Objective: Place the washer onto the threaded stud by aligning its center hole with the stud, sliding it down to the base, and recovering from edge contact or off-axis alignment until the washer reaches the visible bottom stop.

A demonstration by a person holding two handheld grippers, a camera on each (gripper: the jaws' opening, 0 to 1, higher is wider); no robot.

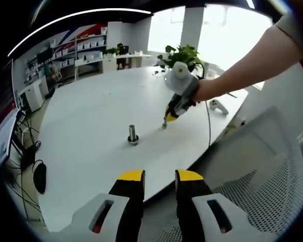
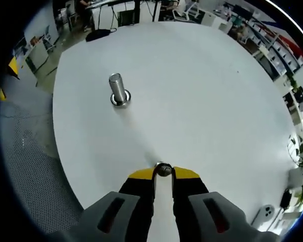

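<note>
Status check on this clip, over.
Right gripper shut on washer, at the table. Left gripper open, hovering. Stud bare, path clear.

Between my right gripper (image 2: 163,174) and the short upright metal threaded stud (image 2: 117,89) the round white tabletop (image 2: 202,91) lies bare, so I see an open path across. The stud stands alone with free room all around; a white mesh chair (image 1: 272,176) crowds the table's near edge.
</note>
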